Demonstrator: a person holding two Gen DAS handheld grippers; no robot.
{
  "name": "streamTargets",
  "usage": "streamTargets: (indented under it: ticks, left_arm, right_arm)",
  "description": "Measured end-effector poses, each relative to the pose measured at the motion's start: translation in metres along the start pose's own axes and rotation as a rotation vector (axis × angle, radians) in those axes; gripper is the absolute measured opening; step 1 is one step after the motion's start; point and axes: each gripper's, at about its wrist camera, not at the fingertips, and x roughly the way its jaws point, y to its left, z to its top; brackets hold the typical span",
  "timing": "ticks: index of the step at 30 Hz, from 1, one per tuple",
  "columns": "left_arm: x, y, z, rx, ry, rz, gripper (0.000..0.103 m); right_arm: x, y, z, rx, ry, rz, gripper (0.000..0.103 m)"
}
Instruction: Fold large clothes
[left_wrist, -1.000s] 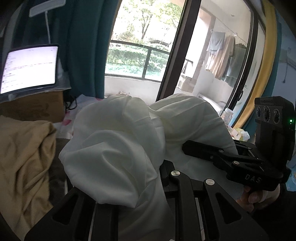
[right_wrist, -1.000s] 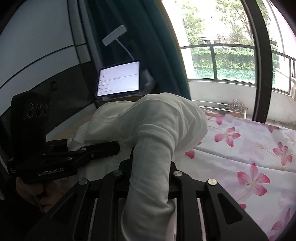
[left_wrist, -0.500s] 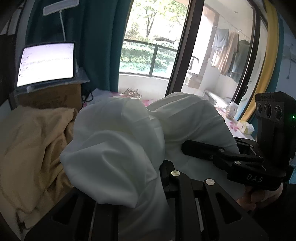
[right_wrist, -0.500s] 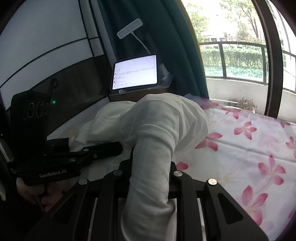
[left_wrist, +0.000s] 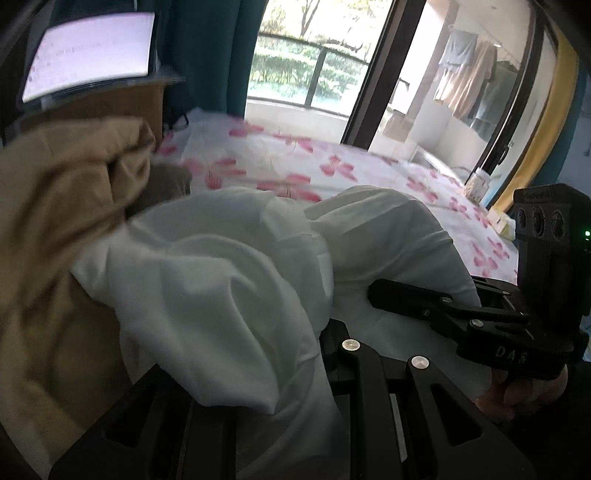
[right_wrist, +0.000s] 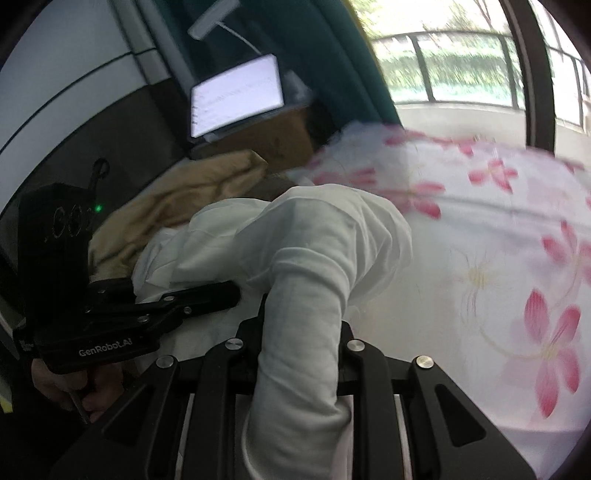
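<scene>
Grippers, left (right_wrist: 221, 295) and right (left_wrist: 384, 291), each clamp bunched white garment (left_wrist: 229, 280) above floral bedsheet (right_wrist: 498, 229).

Garment (left_wrist: 229, 295) on bed (left_wrist: 369, 173), bunched between both grippers. Cloth heap (left_wrist: 55, 206) left of garment, near bed's head end. Tablet (left_wrist: 88, 55) on box (right_wrist: 266, 136) behind heap. Window (left_wrist: 306, 66) beyond bed's far edge.
</scene>
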Motion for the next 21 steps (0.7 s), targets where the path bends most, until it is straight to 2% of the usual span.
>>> streamTargets:
  ticks: [2, 6, 7, 11, 15, 21]
  left_arm:
    - [0.01, 0.003, -0.004, -0.006, 0.031, 0.003, 0.021]
    - [0.026, 0.005, -0.012, 0.002, 0.096, 0.035, 0.028]
    - [0.027, 0.005, -0.015, 0.003, 0.097, 0.033, 0.028]
    - [0.026, 0.006, -0.017, -0.012, 0.123, 0.024, 0.031]
    - [0.02, 0.002, -0.017, -0.016, 0.151, 0.039, 0.032]
    - [-0.008, -0.002, -0.016, -0.045, 0.148, 0.077, 0.033]
  right_arm:
    - [0.009, -0.012, -0.007, 0.042, 0.031, -0.005, 0.023]
    - [0.024, -0.032, -0.019, 0.117, 0.09, -0.027, 0.039]
    - [0.025, -0.036, -0.021, 0.127, 0.093, -0.026, 0.045]
    - [0.017, -0.042, -0.023, 0.135, 0.098, -0.02, 0.054]
    - [-0.006, -0.048, -0.021, 0.13, 0.075, -0.039, 0.055]
    - [-0.041, -0.051, -0.005, 0.083, -0.015, -0.138, 0.055]
